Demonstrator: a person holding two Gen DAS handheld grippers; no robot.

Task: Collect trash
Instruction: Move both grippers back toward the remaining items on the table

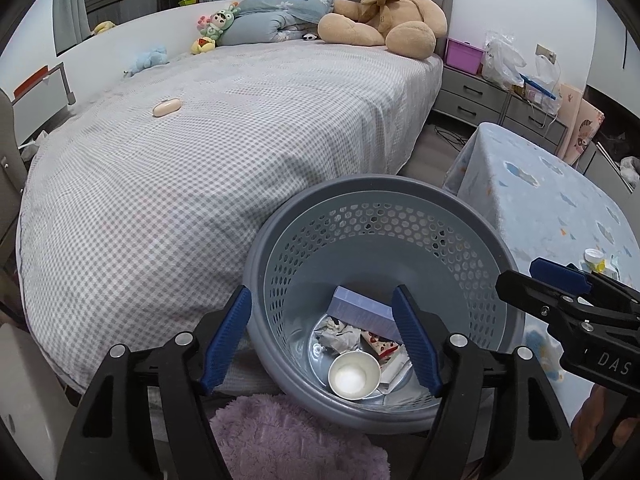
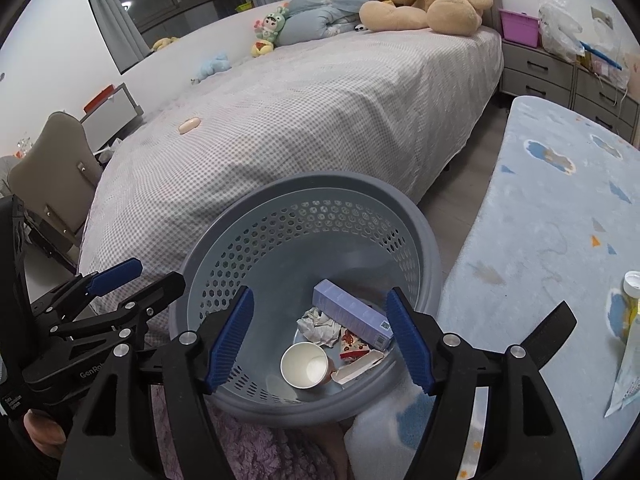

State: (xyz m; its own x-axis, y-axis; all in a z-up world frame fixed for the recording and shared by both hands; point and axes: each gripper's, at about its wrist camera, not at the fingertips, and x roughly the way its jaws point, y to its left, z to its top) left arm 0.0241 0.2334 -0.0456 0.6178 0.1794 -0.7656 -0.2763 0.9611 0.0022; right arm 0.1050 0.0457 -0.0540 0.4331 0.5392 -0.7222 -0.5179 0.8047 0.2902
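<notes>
A grey perforated trash basket (image 1: 400, 236) (image 2: 304, 216) stands between the bed and a table. Inside lie a white paper cup (image 1: 354, 376) (image 2: 306, 366), a lilac carton (image 1: 362, 312) (image 2: 352, 314), crumpled paper (image 1: 338, 336) (image 2: 318, 326) and a red-and-white wrapper (image 2: 354, 346). My left gripper (image 1: 324, 340) is open and empty above the basket's near rim. My right gripper (image 2: 320, 336) is open and empty over the basket; it also shows at the right of the left wrist view (image 1: 560, 288). The left gripper shows at the left of the right wrist view (image 2: 132, 280).
A bed with a checked cover (image 1: 220, 160) (image 2: 300, 120) lies behind, with a teddy bear (image 1: 384, 12), soft toys and a small pink case (image 1: 167, 107) (image 2: 189, 125). A table with a blue cloth (image 2: 552, 220) holds a small bottle (image 2: 632, 284). A purple fluffy mat (image 1: 288, 440) lies below.
</notes>
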